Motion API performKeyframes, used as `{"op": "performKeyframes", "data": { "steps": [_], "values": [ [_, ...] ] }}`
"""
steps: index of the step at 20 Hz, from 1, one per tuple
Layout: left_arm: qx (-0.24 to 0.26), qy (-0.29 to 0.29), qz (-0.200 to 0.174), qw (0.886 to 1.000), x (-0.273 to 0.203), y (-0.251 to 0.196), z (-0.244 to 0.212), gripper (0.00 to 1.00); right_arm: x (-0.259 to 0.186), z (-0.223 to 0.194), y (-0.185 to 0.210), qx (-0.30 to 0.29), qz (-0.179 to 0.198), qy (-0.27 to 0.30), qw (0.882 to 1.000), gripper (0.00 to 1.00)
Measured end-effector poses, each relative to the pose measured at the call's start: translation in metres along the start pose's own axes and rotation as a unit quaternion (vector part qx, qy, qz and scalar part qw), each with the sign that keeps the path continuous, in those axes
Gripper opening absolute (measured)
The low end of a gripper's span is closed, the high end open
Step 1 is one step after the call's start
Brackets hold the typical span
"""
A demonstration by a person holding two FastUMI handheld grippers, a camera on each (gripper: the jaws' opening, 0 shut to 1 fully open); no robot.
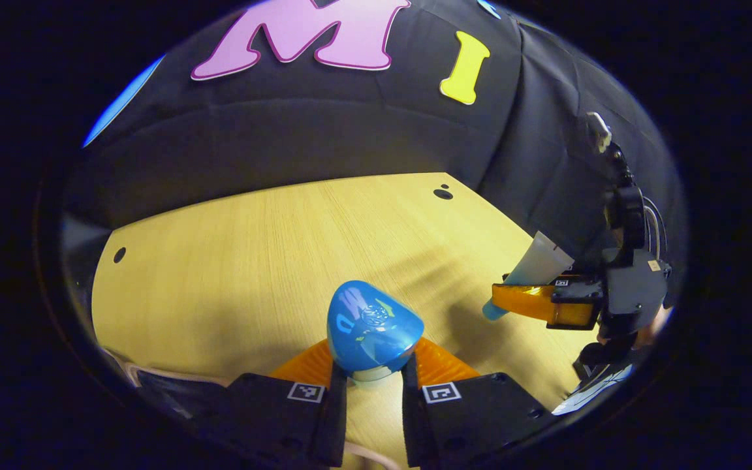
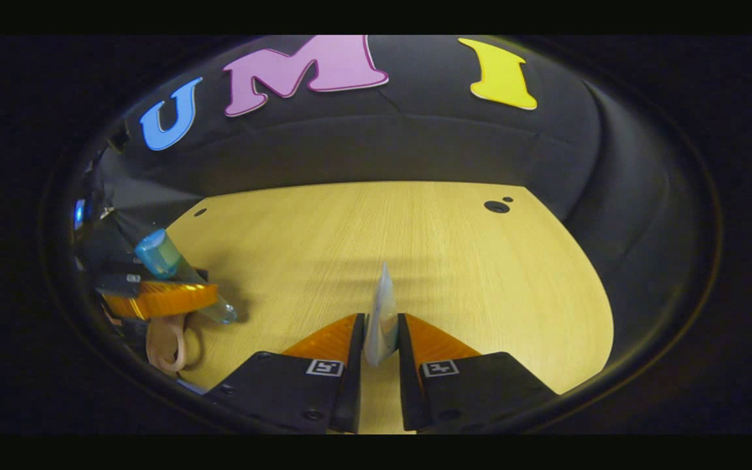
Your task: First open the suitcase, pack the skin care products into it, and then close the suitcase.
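Skincare bottle (image 1: 374, 326), blue cap toward the camera, sits pinched between both fingers of the left claw (image 1: 374, 365), held up above the wooden tabletop (image 1: 252, 261). Over in the right gripper view, that same bottle (image 2: 177, 271) rides tilted in the left claw (image 2: 160, 297) at the tabletop's (image 2: 448, 261) left edge. Right claw (image 2: 381, 339) is clamped narrow on a pale squeeze tube (image 2: 382, 320), seen edge-on. From the left gripper view, the tube (image 1: 532, 271) slants through the right claw (image 1: 529, 300), blue cap lowest.
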State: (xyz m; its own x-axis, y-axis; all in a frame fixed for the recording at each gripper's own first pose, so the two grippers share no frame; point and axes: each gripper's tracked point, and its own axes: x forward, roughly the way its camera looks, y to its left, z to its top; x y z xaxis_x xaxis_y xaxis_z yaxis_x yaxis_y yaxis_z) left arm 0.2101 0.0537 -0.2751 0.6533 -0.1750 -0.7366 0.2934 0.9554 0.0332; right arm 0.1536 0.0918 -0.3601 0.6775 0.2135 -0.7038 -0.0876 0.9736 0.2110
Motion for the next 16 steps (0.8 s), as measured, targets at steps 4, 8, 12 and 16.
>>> {"op": "performKeyframes", "data": {
  "steps": [4,8,12,16],
  "values": [
    [-0.015,0.028,-0.025,0.999,-0.085,0.022,0.003,0.43,-0.039,0.004,0.019,-0.003,0.015,-0.015,1.000,0.28],
    [-0.024,0.117,0.040,0.992,-0.145,0.087,-0.058,0.36,-0.061,0.003,0.057,0.000,0.031,-0.030,0.999,0.36],
    [-0.073,0.236,0.060,0.967,-0.173,0.126,-0.156,0.40,-0.077,0.003,0.101,0.001,0.057,-0.043,0.997,0.28],
    [-0.089,0.326,0.078,0.938,-0.163,0.131,-0.241,0.40,-0.099,-0.001,0.123,-0.017,0.060,-0.052,0.997,0.28]
  ]
}}
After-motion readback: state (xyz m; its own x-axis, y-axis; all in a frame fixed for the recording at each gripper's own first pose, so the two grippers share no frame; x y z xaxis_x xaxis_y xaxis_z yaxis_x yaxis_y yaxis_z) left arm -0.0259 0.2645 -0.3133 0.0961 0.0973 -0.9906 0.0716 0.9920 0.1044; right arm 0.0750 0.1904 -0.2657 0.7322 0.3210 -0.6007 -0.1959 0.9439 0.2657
